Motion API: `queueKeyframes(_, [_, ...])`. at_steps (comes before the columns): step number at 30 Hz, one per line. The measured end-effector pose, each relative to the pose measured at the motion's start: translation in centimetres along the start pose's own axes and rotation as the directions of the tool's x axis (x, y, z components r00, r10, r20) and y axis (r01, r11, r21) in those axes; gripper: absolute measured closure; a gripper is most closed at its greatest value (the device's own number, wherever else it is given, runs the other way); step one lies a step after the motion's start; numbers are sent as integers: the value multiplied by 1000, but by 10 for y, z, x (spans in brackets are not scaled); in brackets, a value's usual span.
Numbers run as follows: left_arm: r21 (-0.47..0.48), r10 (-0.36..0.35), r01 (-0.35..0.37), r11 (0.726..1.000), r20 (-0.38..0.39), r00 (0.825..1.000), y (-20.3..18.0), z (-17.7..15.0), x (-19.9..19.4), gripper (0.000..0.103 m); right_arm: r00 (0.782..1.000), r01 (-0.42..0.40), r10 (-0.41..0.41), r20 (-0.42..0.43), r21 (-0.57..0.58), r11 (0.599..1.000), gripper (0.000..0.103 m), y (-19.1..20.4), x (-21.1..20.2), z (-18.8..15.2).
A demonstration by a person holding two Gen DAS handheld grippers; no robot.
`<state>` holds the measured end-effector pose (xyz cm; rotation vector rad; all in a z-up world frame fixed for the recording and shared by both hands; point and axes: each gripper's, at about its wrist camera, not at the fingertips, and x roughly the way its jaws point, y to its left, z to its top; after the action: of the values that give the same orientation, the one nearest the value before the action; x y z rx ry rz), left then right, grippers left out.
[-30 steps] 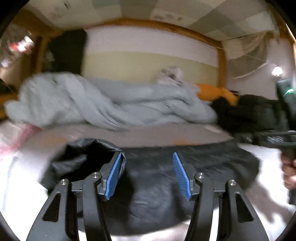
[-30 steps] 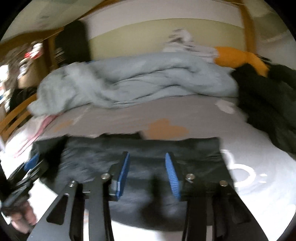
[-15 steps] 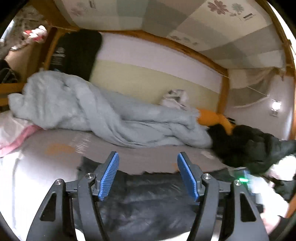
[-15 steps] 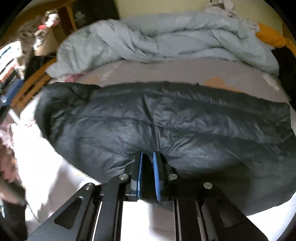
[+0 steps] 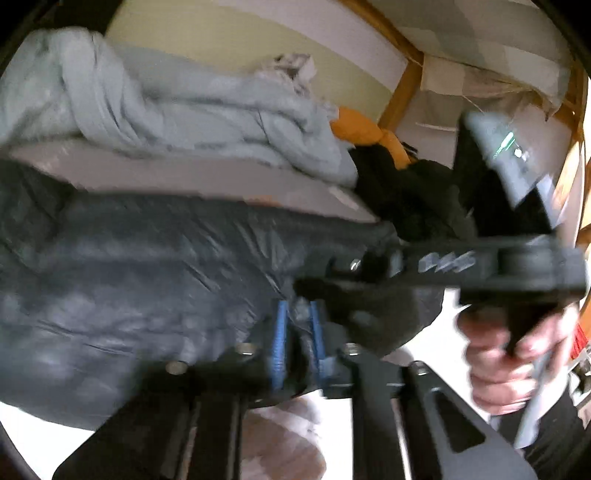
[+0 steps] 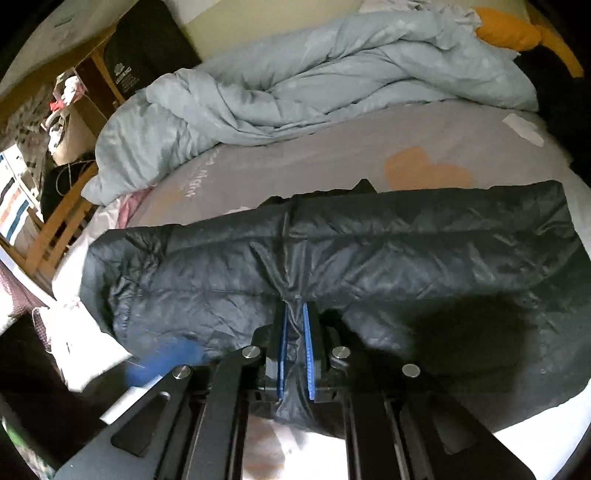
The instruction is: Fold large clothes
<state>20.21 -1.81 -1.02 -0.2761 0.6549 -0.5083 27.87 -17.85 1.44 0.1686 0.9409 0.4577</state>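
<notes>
Crumpled pale-blue duvet (image 6: 314, 77) along the wall, on a grey bedsheet (image 6: 332, 162). Orange cushion (image 6: 509, 33) beside it. Wooden chair (image 6: 55, 229) at the bedside.

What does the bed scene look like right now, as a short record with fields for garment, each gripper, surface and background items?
garment: dark puffer jacket, spread across the bed
left gripper: shut on the jacket's near edge
right gripper: shut on the jacket's near edge, fabric bunched between the pads
surface: grey bedsheet with an orange patch
background: crumpled light blue duvet, orange item, dark clothes pile
</notes>
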Motion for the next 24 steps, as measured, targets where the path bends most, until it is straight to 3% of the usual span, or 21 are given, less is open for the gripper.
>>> queueKeyframes(4, [-32,73,-75,997,-60,996,13,-17,30,100,997,6,-11,-80,-55,998,94,11,15,1])
queueKeyframes(10, [-101,37,-50,994,-120,992,26,-20,46,99,982,42,-57,-183,-86,995,94,22,66,-2])
queueKeyframes(13, [-114,44,-60,992,-137,990,28,-21,53,99,961,120,-147,-235,-123,985,94,23,92,-4])
queueKeyframes(18, [-189,-24,-2,982,-134,991,42,-25,52,99,954,154,-177,-243,-109,982,96,24,99,6])
queueKeyframes(24, [-191,-21,-6,981,-138,990,43,-25,50,99,949,201,-220,-225,-103,974,101,20,119,32])
